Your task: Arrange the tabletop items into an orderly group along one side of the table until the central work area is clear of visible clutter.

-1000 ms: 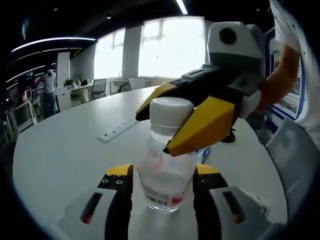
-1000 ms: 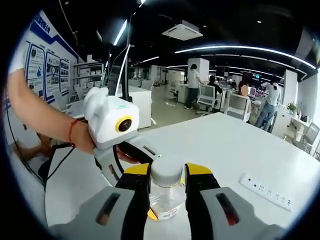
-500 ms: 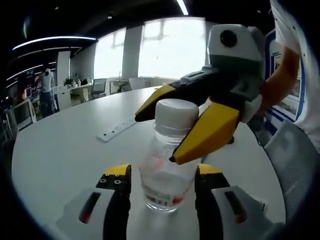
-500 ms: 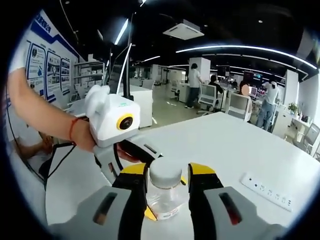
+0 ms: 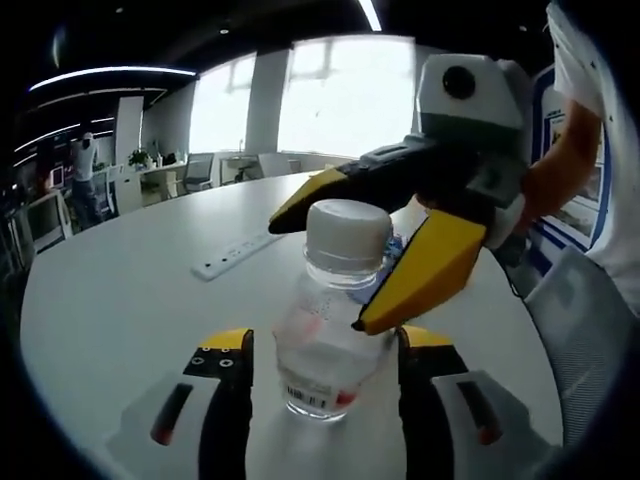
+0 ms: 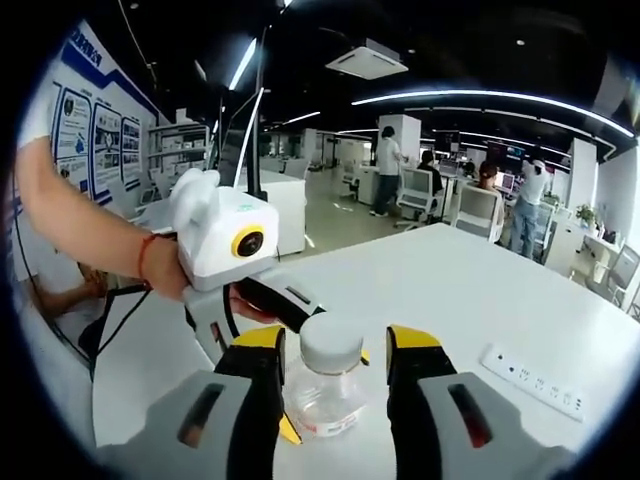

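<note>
Big round white table [image 5: 120, 290], mostly bare, power strip [image 5: 238, 254] lying well off toward the far edge. Clear bottle [image 5: 328, 330] with a white cap standing upright near the middle, between both claws. Left claw [image 5: 322, 375] open wide around the base, not clearly touching. Right claw [image 6: 335, 372] spread around the cap, gaps on both sides, so gripping nothing. Probably best to close one claw low on the body, keep it upright, and back the other off before sliding toward the edge.
</note>
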